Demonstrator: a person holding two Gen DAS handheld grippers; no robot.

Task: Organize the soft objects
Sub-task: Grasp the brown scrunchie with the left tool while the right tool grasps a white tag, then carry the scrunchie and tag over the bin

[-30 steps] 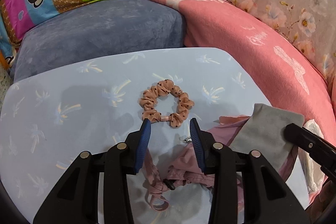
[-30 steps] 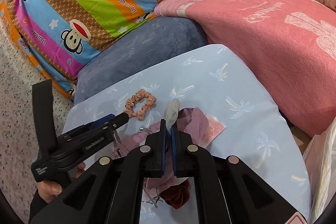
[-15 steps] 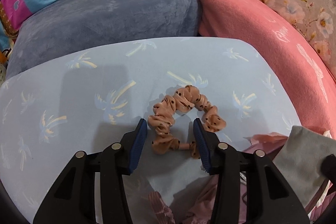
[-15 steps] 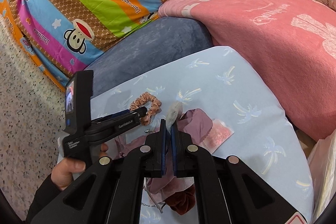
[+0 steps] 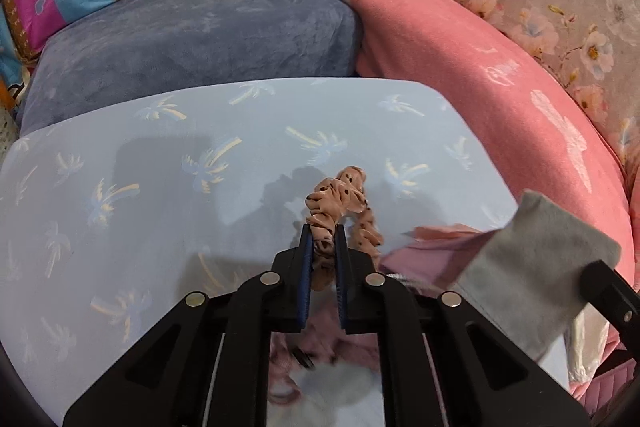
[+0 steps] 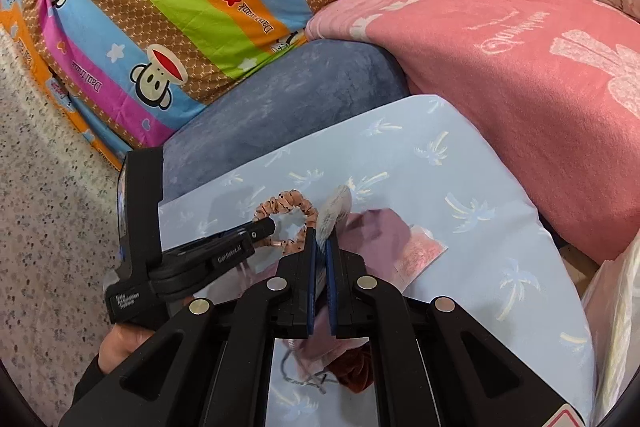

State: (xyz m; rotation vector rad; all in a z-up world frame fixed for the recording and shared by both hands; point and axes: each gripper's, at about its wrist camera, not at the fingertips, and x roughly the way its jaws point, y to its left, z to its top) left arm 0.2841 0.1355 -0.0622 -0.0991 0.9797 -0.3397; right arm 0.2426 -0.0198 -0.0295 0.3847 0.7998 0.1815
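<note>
**Left tongs closed on the scrunchie, ready to lift**

The peach, dark-dotted fabric scrunchie (image 5: 340,211) lies on the pale blue palm-print pillow (image 5: 160,187), one side of its loop pinched between the blue pads of my left tongs (image 5: 323,241), whose jaws have just been closing and now press the gathered cloth. The rest of the loop stands free beyond the tips. To do this step well, I judge that I should lift slowly and straight, keeping the pinch firm, since the slack ring may snag on the mauve garment (image 5: 436,251) just beside it. My right tongs (image 6: 320,247) are fully closed on a flat grey felt cloth (image 5: 552,259), held above that garment. Around these lie a grey-blue plush cushion (image 5: 192,39) and a pink blanket (image 5: 500,87).

A second earlier the left tongs stood open, short of the scrunchie, which lay flat as a full ring; half a second ago they straddled its near side. The right tongs' grip is unchanged.
</note>
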